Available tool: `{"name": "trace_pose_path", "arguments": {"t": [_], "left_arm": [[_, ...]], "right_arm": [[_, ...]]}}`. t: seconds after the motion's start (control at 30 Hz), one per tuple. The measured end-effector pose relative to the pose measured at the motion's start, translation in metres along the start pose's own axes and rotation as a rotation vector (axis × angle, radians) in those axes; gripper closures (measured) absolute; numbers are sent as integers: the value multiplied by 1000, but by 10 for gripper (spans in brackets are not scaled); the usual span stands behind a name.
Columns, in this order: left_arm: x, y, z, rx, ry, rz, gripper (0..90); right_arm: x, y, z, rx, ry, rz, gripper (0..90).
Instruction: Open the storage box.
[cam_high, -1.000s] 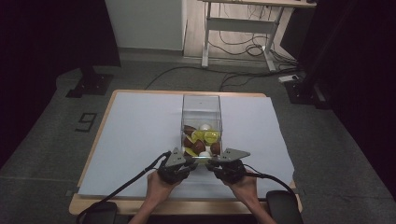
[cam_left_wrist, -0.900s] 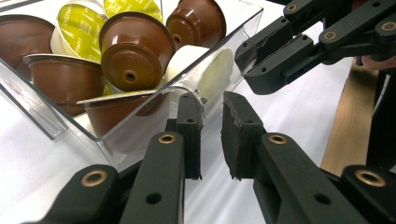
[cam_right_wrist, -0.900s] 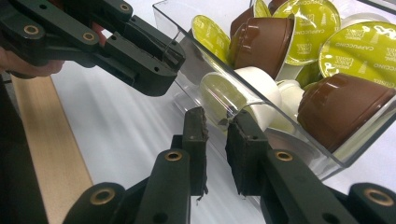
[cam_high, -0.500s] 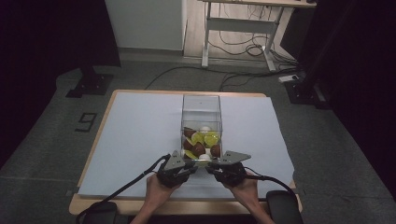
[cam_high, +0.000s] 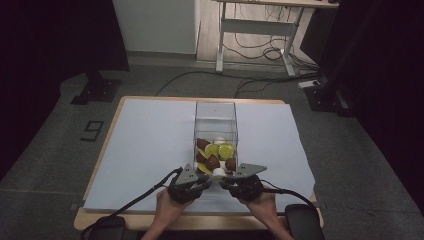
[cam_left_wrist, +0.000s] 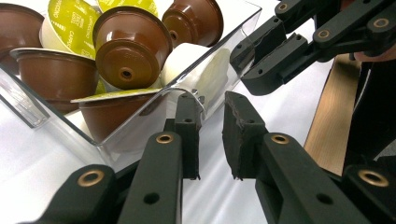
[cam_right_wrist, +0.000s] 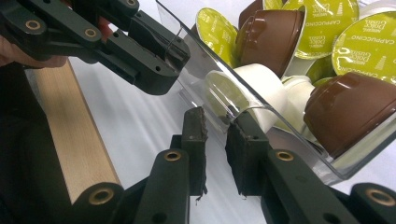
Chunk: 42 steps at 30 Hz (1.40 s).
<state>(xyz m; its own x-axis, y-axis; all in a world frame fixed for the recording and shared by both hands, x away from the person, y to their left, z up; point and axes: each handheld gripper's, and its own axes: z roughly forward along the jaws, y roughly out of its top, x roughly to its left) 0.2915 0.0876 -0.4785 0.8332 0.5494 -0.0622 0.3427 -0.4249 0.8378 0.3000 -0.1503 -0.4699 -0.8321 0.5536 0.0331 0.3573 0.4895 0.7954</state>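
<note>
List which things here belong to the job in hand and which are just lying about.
In the job:
- clear box
- coffee pods inside it
- left claw, at the box's near end
- right claw, likewise

Lying about:
- desk behind
- floor cables
</note>
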Motion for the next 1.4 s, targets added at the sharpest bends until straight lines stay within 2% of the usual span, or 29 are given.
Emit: {"name": "trace_pose_path", "arguments": {"t": [0.17,0.4,0.67,1.13,1.4], "left_arm": [[0,0,-1,-5,-13,5,717],[1,-2,-4,11,7,19,650],[3,-6,-9,20,7,14,598],[8,-14,-13,34,-3,-2,573],[12,-17,-20,32,10,-9,570]], "right_arm": [[-1,1,-2,-3,-2,-4,760],[-3,-1,-7,3,-2,-9,684],[-6,-2,-11,26,16,-26,615],[-12,-8,-21,39,19,-10,591],[-15,-11,-27,37,13,2,586]]}}
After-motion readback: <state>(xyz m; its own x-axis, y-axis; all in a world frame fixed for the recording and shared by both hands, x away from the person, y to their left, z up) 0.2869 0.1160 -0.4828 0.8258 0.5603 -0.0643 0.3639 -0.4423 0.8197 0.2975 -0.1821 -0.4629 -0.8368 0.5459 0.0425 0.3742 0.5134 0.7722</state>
